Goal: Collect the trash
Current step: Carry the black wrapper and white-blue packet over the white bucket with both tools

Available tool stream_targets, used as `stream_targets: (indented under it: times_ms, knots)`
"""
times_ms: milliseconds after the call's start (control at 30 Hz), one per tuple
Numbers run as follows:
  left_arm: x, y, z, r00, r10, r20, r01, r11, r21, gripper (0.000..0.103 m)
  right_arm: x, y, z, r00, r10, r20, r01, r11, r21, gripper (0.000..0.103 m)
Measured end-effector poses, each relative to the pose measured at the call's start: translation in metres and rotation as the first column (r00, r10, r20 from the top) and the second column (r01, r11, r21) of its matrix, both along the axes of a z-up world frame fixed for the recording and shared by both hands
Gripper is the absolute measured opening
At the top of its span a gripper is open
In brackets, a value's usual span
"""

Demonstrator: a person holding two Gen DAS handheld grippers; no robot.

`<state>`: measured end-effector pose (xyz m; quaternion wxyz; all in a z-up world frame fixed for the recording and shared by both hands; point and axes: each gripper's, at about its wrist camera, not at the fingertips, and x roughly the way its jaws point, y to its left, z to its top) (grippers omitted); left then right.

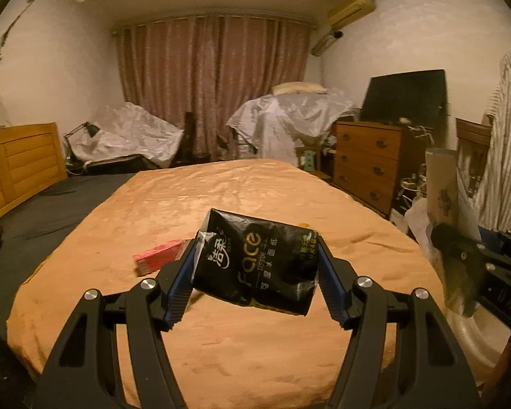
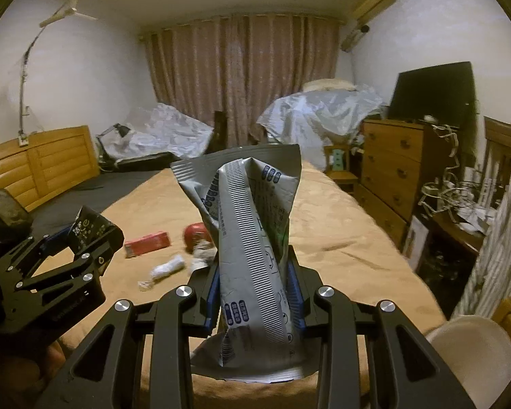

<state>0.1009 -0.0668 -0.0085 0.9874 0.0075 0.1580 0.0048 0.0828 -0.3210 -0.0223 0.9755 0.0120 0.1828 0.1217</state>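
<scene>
Litter remains ahead-left of the right gripper [image 2: 253, 272], clamped on a grey wrapper [image 2: 252, 238]; left gripper [image 1: 255, 272], gripping a tissue pack [image 1: 255, 262], sits nearer a red box [image 2: 147, 243].

Your right gripper [image 2: 253, 272] is clamped on a crumpled silver pouch [image 2: 252, 225], held upright. Your left gripper [image 2: 85, 235] grips a black packet [image 2: 88, 226]. A red box [image 2: 147, 243] lies on the bed [image 2: 340, 238].

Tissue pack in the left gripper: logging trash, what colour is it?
Black tissue pack with gold lettering, clearest in the left wrist view.
</scene>
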Motion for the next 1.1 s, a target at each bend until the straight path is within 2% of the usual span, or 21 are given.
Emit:
stream_targets:
  times_ms: [167,333,533,800,1100]
  knots:
    - [0.009,-0.037,0.001,0.996,-0.089,-0.02,0.089,0.996,-0.011,0.062,-0.002,-0.052,0.007,0.996,-0.076,-0.041,0.075,0.997,-0.012,0.034]
    - [0.017,-0.081,0.004,0.982,-0.188,-0.036,0.187,0.982,-0.017,0.062,-0.005,-0.115,0.01,0.985,-0.155,-0.082,0.154,0.988,-0.014,0.034]
    - [0.02,-0.142,0.004,0.944,-0.325,-0.064,0.324,0.946,-0.021,0.062,-0.013,-0.2,0.007,0.955,-0.26,-0.141,0.261,0.965,-0.01,0.034]
    - [0.019,-0.214,-0.011,0.865,-0.482,-0.138,0.482,0.875,-0.031,0.062,-0.017,-0.308,-0.011,0.897,-0.36,-0.256,0.365,0.931,-0.027,0.034]
    - [0.023,-0.277,-0.051,0.751,-0.592,-0.292,0.606,0.794,-0.052,0.063,-0.002,-0.369,-0.062,0.819,-0.353,-0.454,0.381,0.924,-0.031,0.034]
